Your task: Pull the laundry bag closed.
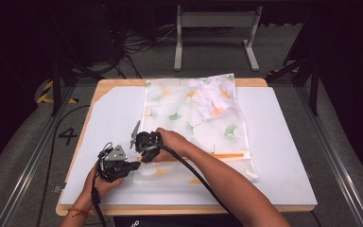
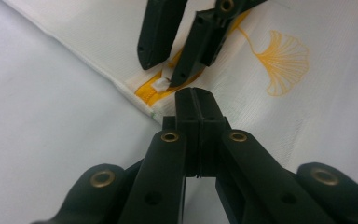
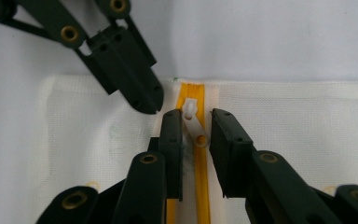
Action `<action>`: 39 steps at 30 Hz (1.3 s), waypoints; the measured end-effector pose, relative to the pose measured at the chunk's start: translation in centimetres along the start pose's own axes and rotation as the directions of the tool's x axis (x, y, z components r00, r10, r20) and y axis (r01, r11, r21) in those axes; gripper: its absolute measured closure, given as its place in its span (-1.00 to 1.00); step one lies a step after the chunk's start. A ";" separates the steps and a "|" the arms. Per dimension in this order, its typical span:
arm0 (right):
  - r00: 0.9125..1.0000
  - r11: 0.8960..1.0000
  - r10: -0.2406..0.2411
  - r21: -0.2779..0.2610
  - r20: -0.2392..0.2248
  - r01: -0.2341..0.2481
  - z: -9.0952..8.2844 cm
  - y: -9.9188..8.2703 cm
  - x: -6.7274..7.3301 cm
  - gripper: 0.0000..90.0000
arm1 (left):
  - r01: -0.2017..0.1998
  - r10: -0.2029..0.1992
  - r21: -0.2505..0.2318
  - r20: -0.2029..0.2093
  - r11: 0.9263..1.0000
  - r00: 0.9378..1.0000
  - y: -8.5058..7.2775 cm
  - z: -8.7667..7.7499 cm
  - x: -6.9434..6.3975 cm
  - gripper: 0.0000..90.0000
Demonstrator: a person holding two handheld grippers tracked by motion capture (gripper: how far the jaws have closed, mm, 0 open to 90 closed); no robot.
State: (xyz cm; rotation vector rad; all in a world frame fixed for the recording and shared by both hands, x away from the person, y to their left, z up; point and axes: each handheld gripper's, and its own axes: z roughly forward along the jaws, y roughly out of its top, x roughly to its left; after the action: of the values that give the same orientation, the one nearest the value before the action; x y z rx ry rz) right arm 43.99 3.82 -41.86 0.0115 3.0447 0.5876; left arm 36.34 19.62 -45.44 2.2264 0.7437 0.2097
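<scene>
My left gripper [image 2: 199, 100], jaws shut, pins the pouch [image 1: 196, 130] corner. My right gripper [image 3: 196, 128] stands slightly open astride the zipper pull [image 3: 195, 126], ready to drag.

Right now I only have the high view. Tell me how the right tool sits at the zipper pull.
Observer: The right tool is open, one jaw on each side of the white zipper pull, not yet closed on it.
Operator: Report the left tool.
Observer: The left tool is shut, its tip at the edge of the bag, beside the end of the yellow zipper.
Operator: Give the pull's position.
Observer: It sits at that end, close to the bag's edge.
</scene>
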 end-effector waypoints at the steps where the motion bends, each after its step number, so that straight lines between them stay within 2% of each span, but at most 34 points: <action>1: 1.000 1.000 -0.023 0.014 0.010 0.023 0.0 0.2 0.2 0.67 | -0.012 0.012 -0.001 -0.009 1.000 1.000 0.0 0.0 0.0 1.00; 3: 0.997 0.997 -0.064 0.040 0.037 0.062 0.0 0.5 0.8 0.71 | -0.017 0.017 0.008 -0.009 1.000 1.000 0.1 0.0 -0.1 1.00; 4: 0.997 0.997 -0.064 0.040 0.037 0.062 0.0 0.5 0.8 0.71 | -0.017 0.017 0.008 -0.009 1.000 1.000 0.1 0.0 -0.1 1.00; 5: 0.993 0.992 -0.114 0.065 0.038 0.111 0.0 0.8 1.3 0.75 | 0.003 -0.003 -0.008 -0.011 1.000 1.000 0.0 0.0 -0.1 1.00; 6: 0.993 0.992 -0.105 0.075 0.044 0.101 0.0 0.9 1.5 0.74 | -0.001 0.001 -0.004 -0.004 1.000 1.000 0.0 0.0 0.1 1.00; 8: 0.997 0.995 -0.057 0.084 0.054 0.053 0.1 0.9 1.2 0.71 | -0.004 0.004 -0.001 0.001 1.000 1.000 -0.1 -0.1 0.2 1.00; 11: 0.999 0.998 0.028 0.061 0.015 -0.029 0.1 0.6 0.5 0.71 | -0.003 0.003 -0.002 0.002 1.000 1.000 -0.1 0.0 0.1 1.00; 13: 0.999 0.998 0.041 0.054 0.009 -0.042 0.1 0.5 0.5 0.71 | 0.001 -0.001 -0.005 0.004 1.000 1.000 -0.1 -0.1 0.2 1.00; 14: 0.998 0.997 0.068 0.026 -0.012 -0.068 0.2 0.3 0.3 0.73 | 0.001 -0.001 -0.009 0.009 1.000 1.000 -0.2 0.0 0.2 1.00; 15: 0.998 0.997 0.068 0.026 -0.012 -0.068 0.2 0.3 0.3 0.73 | 0.001 -0.001 -0.009 0.009 1.000 1.000 -0.2 0.0 0.2 1.00; 17: 0.996 0.996 0.086 0.015 -0.011 -0.086 0.2 0.2 0.1 0.85 | 0.005 -0.005 -0.006 0.007 1.000 1.000 -0.2 0.0 0.2 1.00; 20: 0.998 0.998 0.061 0.007 0.006 -0.061 0.2 0.2 0.4 0.87 | -0.001 0.001 -0.005 0.003 1.000 1.000 -0.2 0.0 0.1 1.00; 21: 0.999 0.999 0.032 0.009 0.022 -0.033 0.2 0.2 0.6 0.87 | 0.010 -0.010 -0.007 0.006 1.000 1.000 -0.2 0.0 0.1 1.00; 23: 0.999 1.000 0.005 0.015 0.039 -0.005 0.2 0.2 0.9 0.88 | 0.024 -0.024 -0.012 0.012 1.000 1.000 -0.3 0.0 0.2 1.00; 25: 0.998 0.999 -0.025 0.032 0.053 0.023 0.1 0.3 1.2 0.88 | 0.022 -0.022 -0.007 -0.007 1.000 1.000 -0.2 0.0 0.0 1.00; 27: 0.997 0.999 -0.045 0.021 0.069 0.044 0.2 0.1 1.3 0.88 | 0.012 -0.012 0.001 -0.018 1.000 1.000 -0.1 0.0 -0.2 1.00; 30: 0.995 0.999 -0.050 0.022 0.081 0.048 0.1 0.0 1.6 0.89 | 0.036 -0.036 -0.015 -0.011 0.999 0.999 -0.3 0.0 -0.1 1.00; 32: 0.993 0.998 -0.065 0.021 0.094 0.064 0.1 -0.1 1.7 0.89 | 0.043 -0.044 -0.021 -0.006 0.999 0.999 -0.4 0.0 0.0 1.00; 35: 0.993 0.998 -0.059 0.013 0.101 0.058 0.0 -0.3 1.8 0.89 | 0.046 -0.046 -0.022 -0.009 0.999 0.999 -0.4 0.0 -0.1 1.00; 37: 0.993 0.998 -0.058 0.011 0.103 0.057 -0.1 -0.5 1.9 0.89 | 0.070 -0.070 -0.026 0.007 0.997 0.998 -0.5 0.0 0.1 1.00; 39: 0.990 0.997 -0.075 0.014 0.120 0.074 -0.1 -0.5 2.2 0.89 | 0.073 -0.072 -0.026 0.011 0.997 0.997 -0.5 -0.1 0.2 1.00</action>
State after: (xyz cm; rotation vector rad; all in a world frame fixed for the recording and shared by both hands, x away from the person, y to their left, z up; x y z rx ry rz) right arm 41.83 3.32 -42.06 -0.0639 2.9173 0.5457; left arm 36.26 20.05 -45.80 2.1701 0.8101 0.1713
